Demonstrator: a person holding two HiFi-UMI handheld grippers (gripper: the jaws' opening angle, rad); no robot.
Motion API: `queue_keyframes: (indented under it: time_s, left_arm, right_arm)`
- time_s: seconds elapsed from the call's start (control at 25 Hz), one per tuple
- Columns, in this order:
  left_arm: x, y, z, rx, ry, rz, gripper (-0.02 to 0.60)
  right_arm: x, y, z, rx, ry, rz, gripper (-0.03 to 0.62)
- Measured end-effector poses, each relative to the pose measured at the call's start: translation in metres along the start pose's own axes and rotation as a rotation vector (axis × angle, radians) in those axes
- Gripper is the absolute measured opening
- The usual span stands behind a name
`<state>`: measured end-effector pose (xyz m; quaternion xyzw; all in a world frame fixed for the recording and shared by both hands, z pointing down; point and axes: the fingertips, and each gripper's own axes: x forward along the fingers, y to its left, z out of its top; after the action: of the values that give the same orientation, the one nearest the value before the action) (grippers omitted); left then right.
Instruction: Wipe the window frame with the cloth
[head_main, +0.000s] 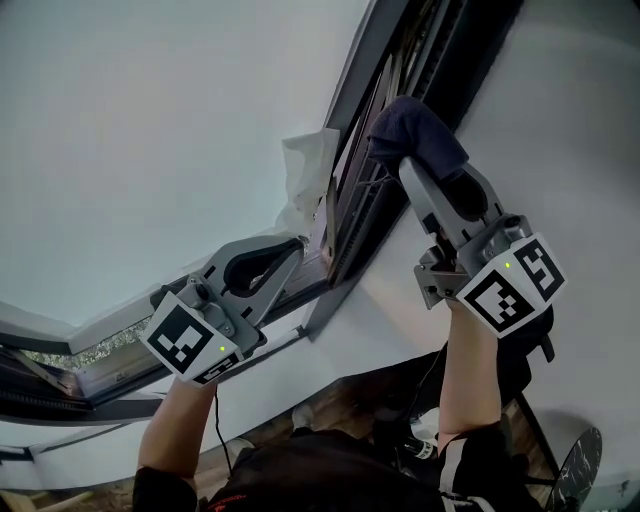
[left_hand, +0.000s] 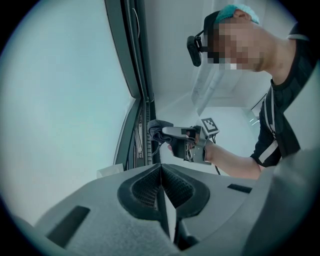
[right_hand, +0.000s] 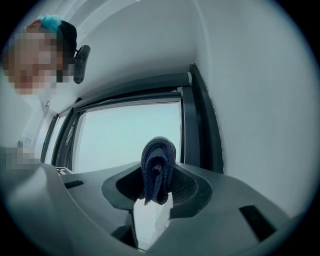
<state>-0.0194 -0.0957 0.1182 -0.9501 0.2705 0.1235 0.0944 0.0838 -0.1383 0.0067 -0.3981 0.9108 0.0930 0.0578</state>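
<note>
Two grippers are raised at the window frame (head_main: 352, 90). My right gripper (head_main: 412, 168) is clamped on a folded dark blue cloth (head_main: 418, 128), which bulges out past its fingertips and lies against the frame's dark inner edge. My left gripper (head_main: 297, 248) has its jaws closed together with nothing between them, and its tips sit beside the frame's lower stretch, apart from the cloth.
</note>
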Motion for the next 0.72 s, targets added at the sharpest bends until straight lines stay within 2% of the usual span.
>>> queue_keyframes:
  time_s: [0.32,0.72]
  left_arm:
    - [0.011,0.005,0.008,0.013,-0.016,-0.021,0.021]
    - [-0.006,0.012,-0.022,-0.042,0.004,-0.005,0.021]
  right_arm:
    - [0.014,-0.012,0.020,-0.027,-0.019,-0.027,0.127]
    - [0.024,-0.020,-0.003,0.037,0.008,-0.071,0.127]
